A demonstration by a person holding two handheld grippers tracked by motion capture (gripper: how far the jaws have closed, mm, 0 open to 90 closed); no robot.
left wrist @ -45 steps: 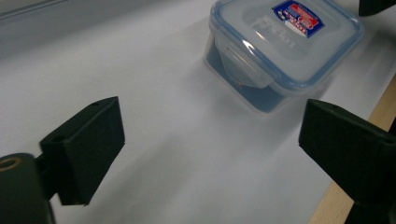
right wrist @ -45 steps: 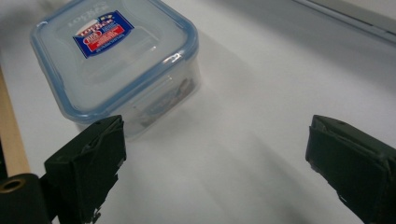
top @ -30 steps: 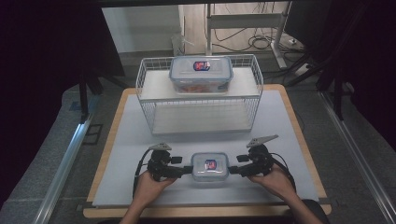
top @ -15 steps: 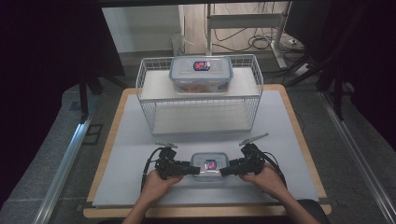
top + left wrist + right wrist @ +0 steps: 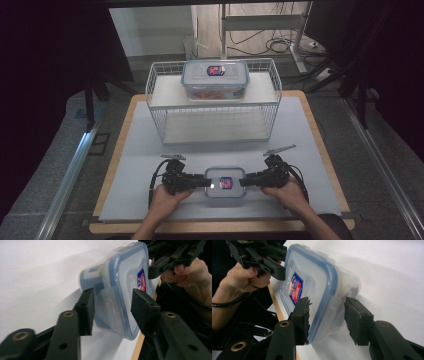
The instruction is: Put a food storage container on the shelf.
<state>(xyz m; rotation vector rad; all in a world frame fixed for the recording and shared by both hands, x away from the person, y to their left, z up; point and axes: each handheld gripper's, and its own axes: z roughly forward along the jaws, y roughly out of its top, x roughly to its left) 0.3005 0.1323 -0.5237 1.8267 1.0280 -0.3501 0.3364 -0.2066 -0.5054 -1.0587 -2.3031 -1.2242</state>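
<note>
My left hand-held gripper (image 5: 207, 183) and right hand-held gripper (image 5: 243, 182) have just been closing, each on its end of the small container (image 5: 225, 182), not yet gripping; lifting remains.

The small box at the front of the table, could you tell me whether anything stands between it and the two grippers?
Nothing visible does. The left gripper and the right gripper each straddle one end of the small box, their jaws having just been closing around its side latches.

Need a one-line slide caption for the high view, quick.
Left gripper and right gripper closing on opposite ends of the small container.
</note>
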